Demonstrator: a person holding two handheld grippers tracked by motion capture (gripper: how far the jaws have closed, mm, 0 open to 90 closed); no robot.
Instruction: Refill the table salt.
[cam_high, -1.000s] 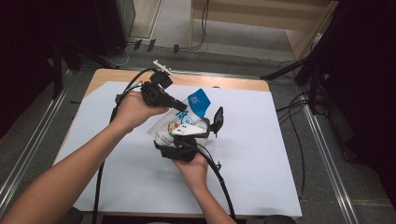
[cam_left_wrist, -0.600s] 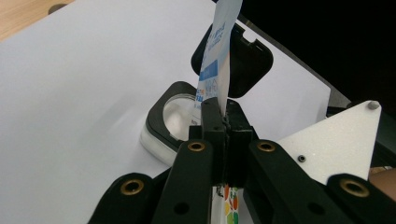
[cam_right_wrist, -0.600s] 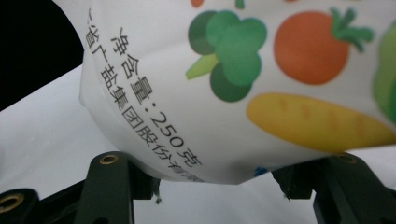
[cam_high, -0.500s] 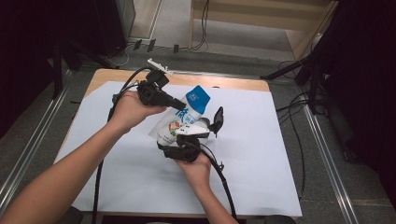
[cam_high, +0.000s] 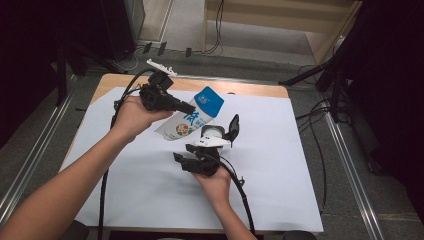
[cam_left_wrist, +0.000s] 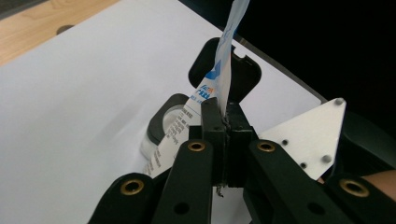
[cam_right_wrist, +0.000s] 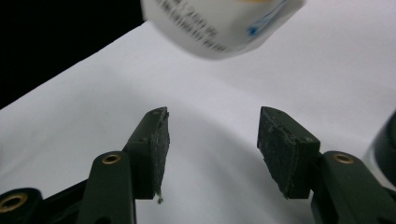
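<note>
The left claw (cam_high: 187, 107) is clamped on the edge of a blue-and-white pouch (cam_high: 192, 118), lifting it tilted over the worktop (cam_high: 280, 190). The right claw (cam_right_wrist: 212, 140) gapes empty at 6 o'clock of it, beside an open round black case (cam_high: 220, 131). Next move, I judge, is bringing the pouch down to that case.

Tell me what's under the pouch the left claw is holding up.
Under the pouch clamped in the left claw sits a black container with its hinged lid open, on the white table cover. The pouch covers part of it; its contents cannot be made out.
</note>
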